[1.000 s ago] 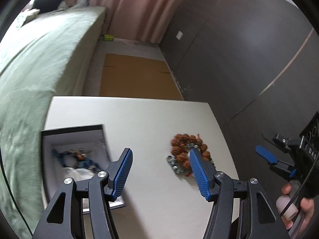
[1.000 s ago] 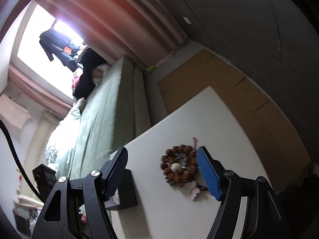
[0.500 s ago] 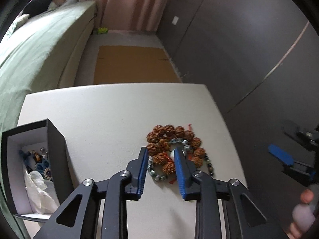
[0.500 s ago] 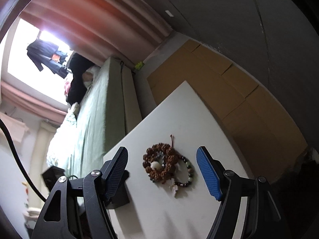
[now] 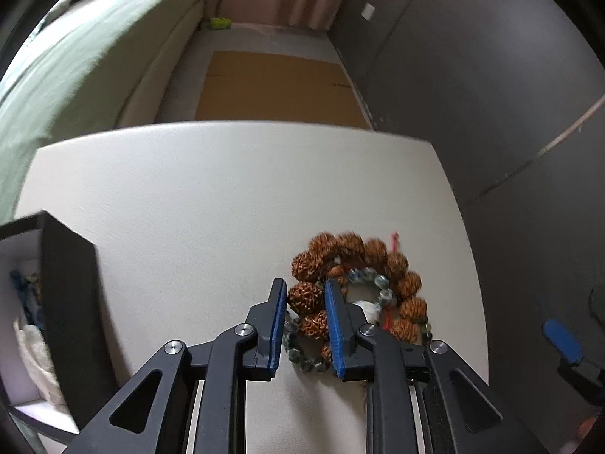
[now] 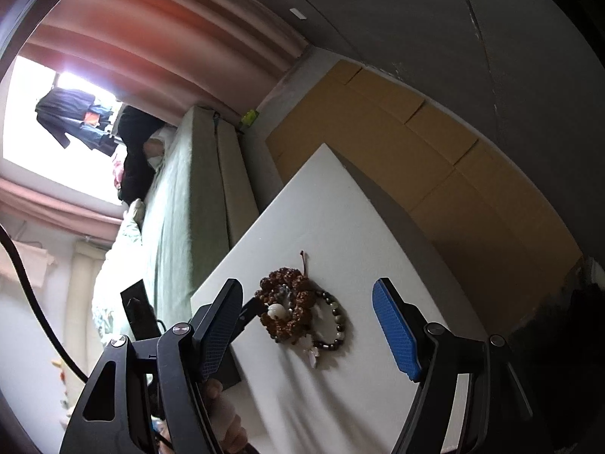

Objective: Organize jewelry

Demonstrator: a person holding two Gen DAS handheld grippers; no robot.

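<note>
A pile of bracelets lies on the white table (image 5: 211, 196): a brown rough-bead bracelet (image 5: 378, 253) and grey-green bead bracelets (image 5: 382, 287). My left gripper (image 5: 304, 295) is shut on one brown bead of the rough-bead bracelet, down at the table surface. The pile also shows in the right wrist view (image 6: 291, 310), with a dark bead bracelet (image 6: 336, 329). My right gripper (image 6: 306, 329) is open and empty, held above and short of the pile. A black jewelry box (image 5: 72, 302) with a white interior stands at the left and holds a blue beaded piece (image 5: 22, 283).
A green-covered bed (image 5: 75, 53) runs along the table's far left. Flat cardboard (image 5: 276, 87) lies on the floor beyond the table. A dark wall (image 5: 491, 94) stands to the right. The table's right edge (image 5: 465, 227) is close to the pile.
My left gripper moved right from beside the box to the pile, went down and closed from wide open onto a brown bead. The right gripper stayed open and drifted a little.
</note>
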